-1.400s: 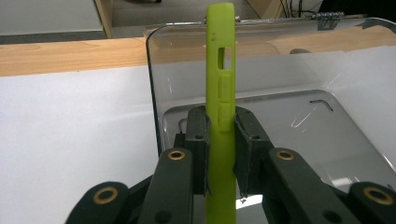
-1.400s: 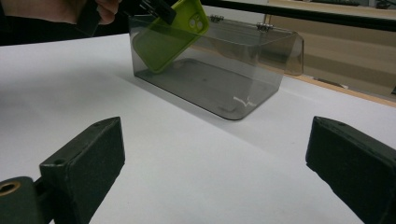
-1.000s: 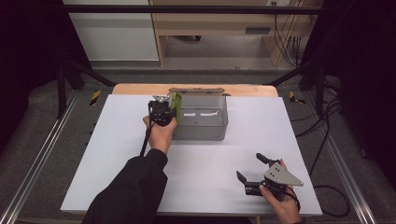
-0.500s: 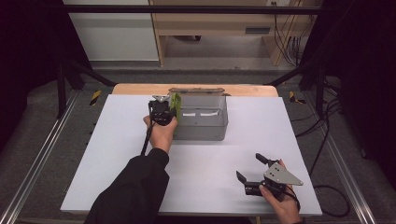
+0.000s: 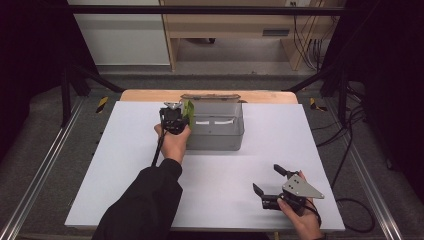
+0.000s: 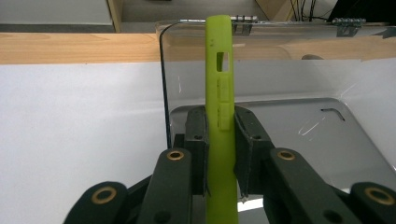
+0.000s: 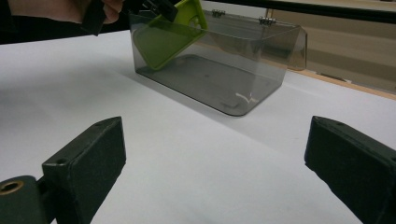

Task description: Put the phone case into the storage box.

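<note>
Left side of the white table (image 5: 125, 165): the left gripper (image 5: 176, 118) sits at the near left corner of a clear smoky plastic box (image 5: 220, 131). Its jaws are clamped on a lime-green phone case (image 6: 220, 107), one pad on each face. The case stands on edge; from the right gripper view it tilts over the box's left end, its lower part already inside the walls (image 7: 168, 39). The left wall's rim runs just beside the case.

Middle: box floor bare apart from a pale scratch mark. Hinges on the far rim; whether a lid hangs behind is hard to tell. A wooden board (image 5: 150, 95) lies beyond the table's back edge.

Right: the right gripper (image 5: 267, 187) rests near the front edge, jaws spread wide, nothing between them, well apart from the box.

Count: one case, one box, two grippers.
</note>
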